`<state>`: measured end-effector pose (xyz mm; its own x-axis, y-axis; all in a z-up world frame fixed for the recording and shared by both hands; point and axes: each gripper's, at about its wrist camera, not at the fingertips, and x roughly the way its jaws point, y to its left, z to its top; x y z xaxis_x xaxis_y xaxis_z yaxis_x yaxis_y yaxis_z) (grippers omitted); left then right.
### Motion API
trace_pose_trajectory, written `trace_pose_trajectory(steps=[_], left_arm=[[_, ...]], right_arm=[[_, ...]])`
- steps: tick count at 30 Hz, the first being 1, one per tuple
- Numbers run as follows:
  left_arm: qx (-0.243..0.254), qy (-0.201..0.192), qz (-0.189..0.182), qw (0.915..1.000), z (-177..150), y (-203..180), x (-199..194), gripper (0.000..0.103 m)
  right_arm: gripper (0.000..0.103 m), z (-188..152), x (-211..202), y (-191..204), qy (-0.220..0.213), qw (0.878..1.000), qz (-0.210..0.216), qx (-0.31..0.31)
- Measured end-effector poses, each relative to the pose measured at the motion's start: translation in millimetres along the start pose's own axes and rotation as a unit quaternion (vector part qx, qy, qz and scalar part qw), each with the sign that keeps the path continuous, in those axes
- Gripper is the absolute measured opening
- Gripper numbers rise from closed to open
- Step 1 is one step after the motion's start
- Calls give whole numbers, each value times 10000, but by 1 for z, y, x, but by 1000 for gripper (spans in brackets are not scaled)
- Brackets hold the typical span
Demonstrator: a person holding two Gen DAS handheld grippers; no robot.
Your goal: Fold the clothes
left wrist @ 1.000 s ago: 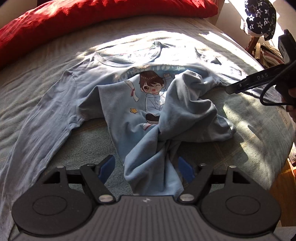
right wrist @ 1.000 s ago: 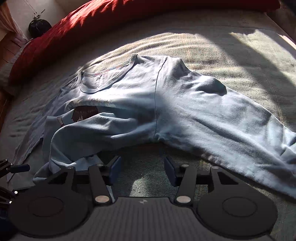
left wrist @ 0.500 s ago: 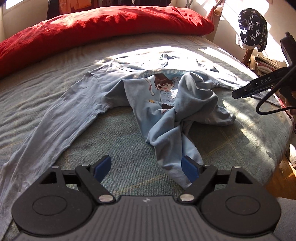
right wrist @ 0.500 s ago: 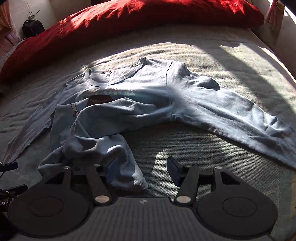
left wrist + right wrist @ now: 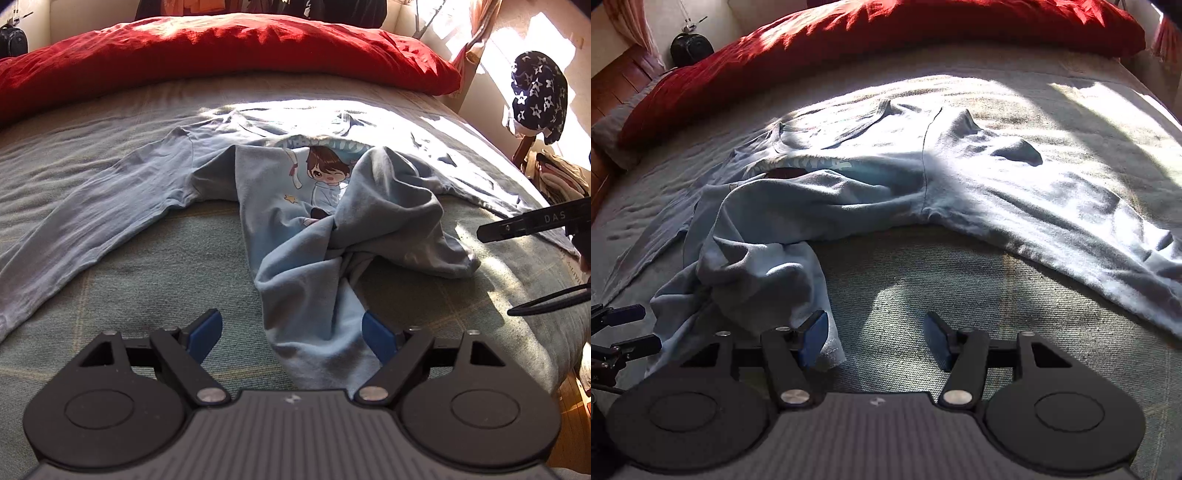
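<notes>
Left view shows the shirt (image 5: pixel 317 206) print — right view its far sleeve.

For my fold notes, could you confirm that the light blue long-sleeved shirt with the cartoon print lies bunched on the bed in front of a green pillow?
Only the colour is wrong: the pillow is red, as the left wrist view shows. The light blue shirt with the cartoon print does lie bunched on the bed in front of it.

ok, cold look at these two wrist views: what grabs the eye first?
The light blue long-sleeved shirt sprawled across the middle of the bed, its hem bunched into a twisted heap over the cartoon print. Behind it, the bright red duvet runs along the head of the bed. Both the left gripper and the right gripper are open at the near edge.
</notes>
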<state>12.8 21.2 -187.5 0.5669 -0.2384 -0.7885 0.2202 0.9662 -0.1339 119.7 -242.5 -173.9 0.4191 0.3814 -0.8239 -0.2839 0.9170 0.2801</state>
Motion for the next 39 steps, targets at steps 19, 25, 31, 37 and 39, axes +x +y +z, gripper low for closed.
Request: trace_pose_trajectory(steps=[19,25,31,37,39], left_arm=[[638,228,-167,9976,14,-12,11,83],[1094,8,-143,9939,0,-24,10,83],[1208,-383,-38,9919,-23,-30,9,83],[1196,-680,245,9902,-45,-46,-1,83],[1074,-867,214,9902,-53,-52,-13,83]], right_arm=[[63,3,6,-1,-289,9988,215,-324],[60,-4,3,13,-301,9860,441,-1576],[53,-21,24,30,-327,9722,965,-2110],[53,-43,11,39,-642,9688,1081,-2136],[53,-55,-3,37,-752,9693,1208,-2004]])
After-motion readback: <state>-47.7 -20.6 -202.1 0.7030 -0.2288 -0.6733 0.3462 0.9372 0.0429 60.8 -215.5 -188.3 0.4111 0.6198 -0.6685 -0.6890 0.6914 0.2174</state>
